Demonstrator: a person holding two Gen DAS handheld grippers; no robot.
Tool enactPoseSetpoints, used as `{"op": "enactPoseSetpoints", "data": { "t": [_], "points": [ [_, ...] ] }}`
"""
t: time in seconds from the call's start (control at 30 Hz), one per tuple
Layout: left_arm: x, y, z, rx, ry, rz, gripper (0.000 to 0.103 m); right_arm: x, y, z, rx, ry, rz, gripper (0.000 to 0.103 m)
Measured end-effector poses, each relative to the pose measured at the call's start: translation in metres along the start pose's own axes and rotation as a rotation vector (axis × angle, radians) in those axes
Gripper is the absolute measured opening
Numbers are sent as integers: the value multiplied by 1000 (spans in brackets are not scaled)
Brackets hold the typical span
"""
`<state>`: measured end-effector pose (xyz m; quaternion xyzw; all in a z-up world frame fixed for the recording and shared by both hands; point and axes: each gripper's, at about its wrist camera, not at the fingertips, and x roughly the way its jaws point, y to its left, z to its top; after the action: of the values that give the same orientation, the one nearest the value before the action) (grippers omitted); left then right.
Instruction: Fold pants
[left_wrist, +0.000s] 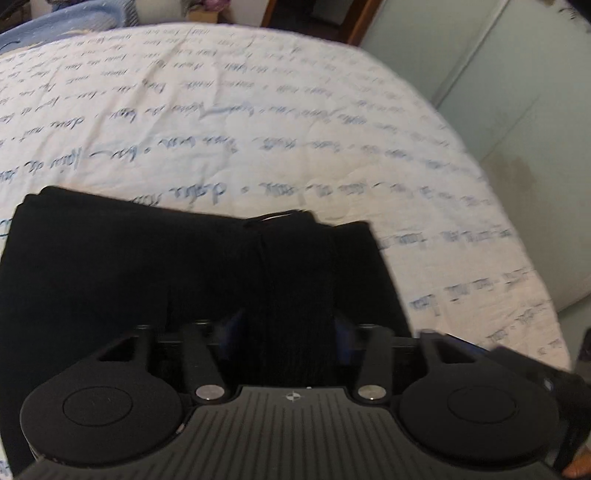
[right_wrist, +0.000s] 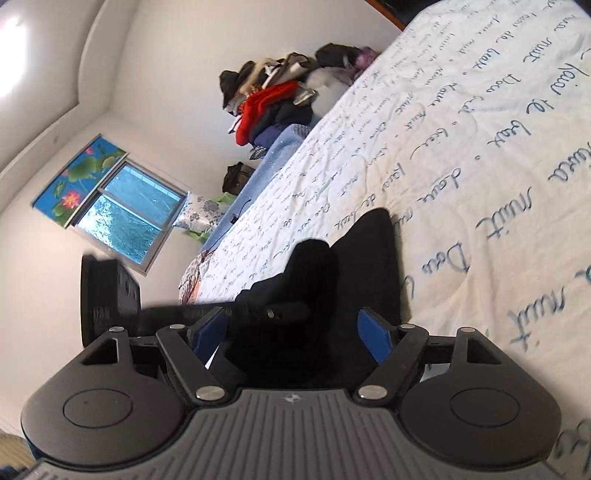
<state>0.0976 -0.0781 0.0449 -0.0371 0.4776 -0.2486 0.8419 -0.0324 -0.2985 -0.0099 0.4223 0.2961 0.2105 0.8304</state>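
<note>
Both wrist views close above black pants (left_wrist: 184, 266) on bed (left_wrist: 258, 122); right view rolled sideways.
</note>
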Motion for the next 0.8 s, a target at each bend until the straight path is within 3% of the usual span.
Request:
{"op": "enactPoseSetpoints", "data": {
  "t": [0.07,0.13,0.27,0.47,0.57,0.73,0.8],
  "points": [
    [-15,5,-9,-24,-58,-35,68,-4,0,16,-34,14,-22,79],
    [-32,5,-17,-18,-113,-23,68,-3,4,25,-53,34,-19,79],
    [-76,20,-36,-21,-261,82,71,18,11,39,-66,112,11,79],
    [-134,76,-56,-190,-421,189,74,69,-9,46,137,302,64,79],
    [-146,98,-63,-250,-440,209,78,83,-19,44,207,338,34,78],
    [-147,116,-72,-269,-422,192,78,74,-5,49,131,313,-69,79],
    [-142,112,-75,-257,-409,172,78,79,-7,46,139,354,-88,78]
  ]
}}
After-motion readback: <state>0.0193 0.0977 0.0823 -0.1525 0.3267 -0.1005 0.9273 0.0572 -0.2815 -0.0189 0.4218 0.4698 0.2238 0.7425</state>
